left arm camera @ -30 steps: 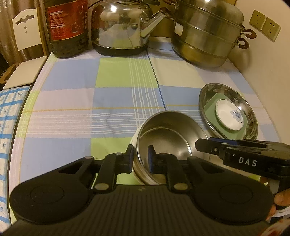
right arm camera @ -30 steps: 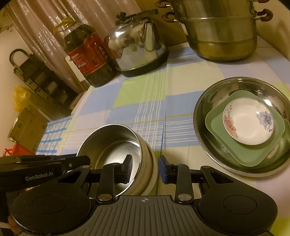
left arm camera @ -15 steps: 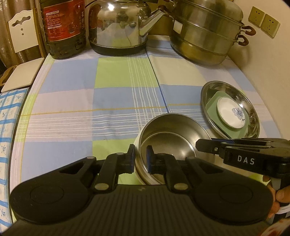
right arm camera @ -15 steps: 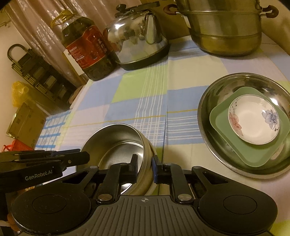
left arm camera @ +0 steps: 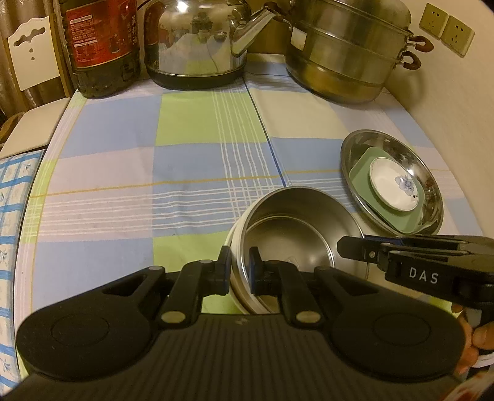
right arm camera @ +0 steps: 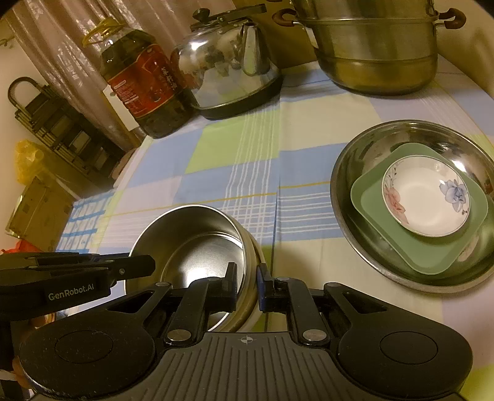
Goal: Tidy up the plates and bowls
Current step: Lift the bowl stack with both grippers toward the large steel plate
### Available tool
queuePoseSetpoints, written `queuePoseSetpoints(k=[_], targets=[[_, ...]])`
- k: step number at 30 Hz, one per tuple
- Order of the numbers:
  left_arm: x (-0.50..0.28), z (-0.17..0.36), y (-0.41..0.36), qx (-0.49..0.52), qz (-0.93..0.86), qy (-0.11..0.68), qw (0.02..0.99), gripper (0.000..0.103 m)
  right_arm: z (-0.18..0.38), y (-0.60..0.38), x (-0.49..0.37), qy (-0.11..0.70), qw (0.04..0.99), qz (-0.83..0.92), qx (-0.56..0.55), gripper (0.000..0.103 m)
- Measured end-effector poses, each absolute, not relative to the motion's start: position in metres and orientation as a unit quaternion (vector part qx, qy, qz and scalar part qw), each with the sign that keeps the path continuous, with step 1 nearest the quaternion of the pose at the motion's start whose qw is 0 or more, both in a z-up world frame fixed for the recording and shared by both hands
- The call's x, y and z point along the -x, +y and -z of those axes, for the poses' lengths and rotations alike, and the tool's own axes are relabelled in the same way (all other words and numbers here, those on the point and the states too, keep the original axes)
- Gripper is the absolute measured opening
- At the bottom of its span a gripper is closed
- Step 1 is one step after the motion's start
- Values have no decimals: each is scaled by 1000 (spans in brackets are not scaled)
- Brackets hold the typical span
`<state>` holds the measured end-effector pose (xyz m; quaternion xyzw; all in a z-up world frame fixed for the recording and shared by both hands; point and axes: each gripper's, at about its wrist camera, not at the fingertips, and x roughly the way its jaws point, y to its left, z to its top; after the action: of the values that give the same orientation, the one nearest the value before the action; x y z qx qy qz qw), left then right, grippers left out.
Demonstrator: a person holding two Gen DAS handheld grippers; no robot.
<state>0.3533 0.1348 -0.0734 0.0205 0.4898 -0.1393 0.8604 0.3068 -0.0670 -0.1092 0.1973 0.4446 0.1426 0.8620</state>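
Note:
A steel bowl with a cream outer wall [left arm camera: 293, 234] is held above the checked tablecloth [left arm camera: 185, 172]. My left gripper [left arm camera: 240, 270] is shut on its near left rim. My right gripper [right arm camera: 247, 283] is shut on the right rim of the same bowl [right arm camera: 197, 243]. To the right lies a wide steel basin [right arm camera: 364, 160] that holds a green square plate [right arm camera: 438, 253] with a small white flowered dish [right arm camera: 426, 197] on top. The stack also shows in the left wrist view, with the basin [left arm camera: 429, 172], the plate [left arm camera: 361, 169] and the dish [left arm camera: 395, 185].
At the back stand a dark oil bottle [left arm camera: 102, 46], a steel kettle [left arm camera: 194, 43] and a stacked steamer pot [left arm camera: 349, 52]. A wall with sockets [left arm camera: 447, 27] runs along the right. A white chair [left arm camera: 31, 55] stands past the table's left edge.
My right gripper has closed onto the bowl's rim. Both grippers and the bowl have risen and drawn back a little from the basin.

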Motion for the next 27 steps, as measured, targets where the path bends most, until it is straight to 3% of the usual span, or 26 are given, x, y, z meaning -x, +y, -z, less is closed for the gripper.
queuePoseSetpoints(k=[14, 16, 17, 18, 19, 20, 27], targets=[[-358, 75, 134, -17, 137, 501, 854, 11, 108, -68, -314, 459, 853, -142, -202, 13], [-358, 72, 135, -15, 136, 503, 853, 20, 105, -71, -314, 458, 853, -141, -207, 14], [-358, 70, 135, -14, 135, 503, 854, 31, 103, -72, -314, 455, 855, -138, -207, 16], [-357, 69, 135, -13, 135, 502, 854, 38, 101, -73, -313, 453, 857, -135, -205, 27], [-357, 68, 135, -14, 134, 501, 855, 38, 101, -74, -312, 453, 858, -133, -203, 45], [-358, 69, 135, -15, 134, 502, 854, 38, 101, -75, -312, 452, 859, -129, -203, 51], [-368, 84, 137, 7, 131, 528, 839, 37, 116, -71, -321, 481, 840, -121, -218, 54]])
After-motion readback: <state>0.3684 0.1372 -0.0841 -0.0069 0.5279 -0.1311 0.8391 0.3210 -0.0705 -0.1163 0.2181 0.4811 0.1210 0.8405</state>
